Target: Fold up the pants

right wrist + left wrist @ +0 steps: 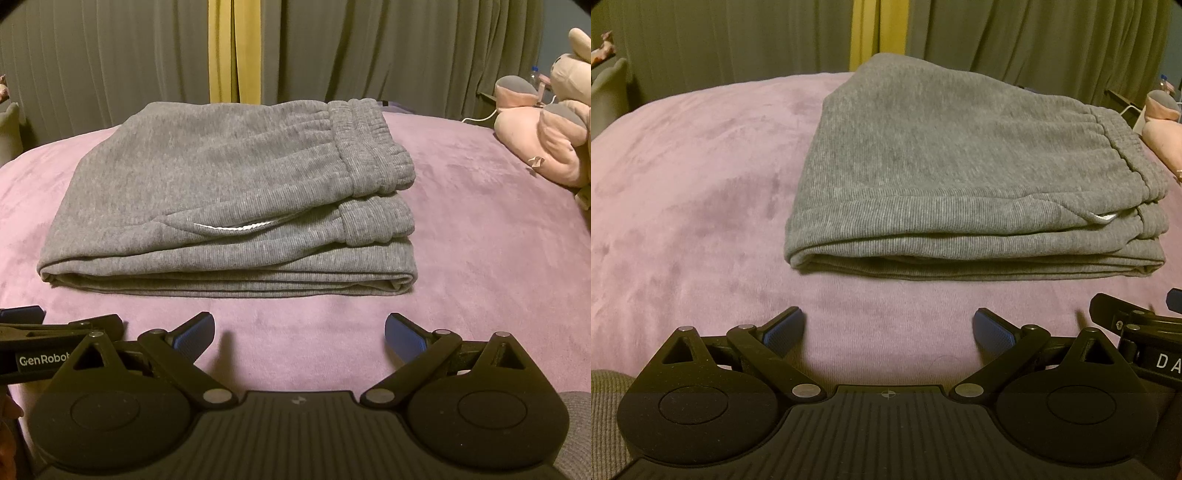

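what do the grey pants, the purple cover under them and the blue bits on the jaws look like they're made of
Folded grey pants: thick ribbed knit, probably cotton fleece, matte; fine ribs and a gathered elastic waistband show.
Purple bed cover: plush, velvety fabric; brushed patches catch the light unevenly.
Blue pads on the black jaws: likely textured rubber or soft plastic, with a fine ridged face.

grey ribbed knit cloth pants (221, 184), soft and matt, mauve velvety plush blanket (683, 221) with brushed nap, matt black plastic left gripper (888, 326) with blue textured pads (785, 326), shiny metal pivot pins (805, 389)
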The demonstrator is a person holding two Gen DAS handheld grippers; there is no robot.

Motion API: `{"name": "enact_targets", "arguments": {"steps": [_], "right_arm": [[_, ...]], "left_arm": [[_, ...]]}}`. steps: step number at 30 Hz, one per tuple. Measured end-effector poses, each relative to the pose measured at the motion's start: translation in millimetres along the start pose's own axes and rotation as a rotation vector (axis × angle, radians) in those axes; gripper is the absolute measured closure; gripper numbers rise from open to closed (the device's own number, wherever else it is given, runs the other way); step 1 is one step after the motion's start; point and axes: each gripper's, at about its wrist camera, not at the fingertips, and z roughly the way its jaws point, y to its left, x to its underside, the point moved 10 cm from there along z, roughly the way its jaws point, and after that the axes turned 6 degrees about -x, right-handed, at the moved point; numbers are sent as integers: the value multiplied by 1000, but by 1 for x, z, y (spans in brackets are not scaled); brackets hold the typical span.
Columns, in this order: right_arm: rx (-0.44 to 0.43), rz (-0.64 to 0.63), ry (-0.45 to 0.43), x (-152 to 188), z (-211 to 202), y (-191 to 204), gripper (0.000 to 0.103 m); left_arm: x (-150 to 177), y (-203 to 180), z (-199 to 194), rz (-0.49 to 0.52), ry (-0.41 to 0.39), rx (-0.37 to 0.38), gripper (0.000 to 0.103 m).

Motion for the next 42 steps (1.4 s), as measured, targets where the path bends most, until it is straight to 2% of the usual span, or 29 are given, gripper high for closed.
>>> {"name": "enact_targets", "arguments": {"steps": [42], "right_arm": [[7,-3,16,4,2,0,4]], "left_arm": [[3,-1,2,9,2,-7,1]]}}
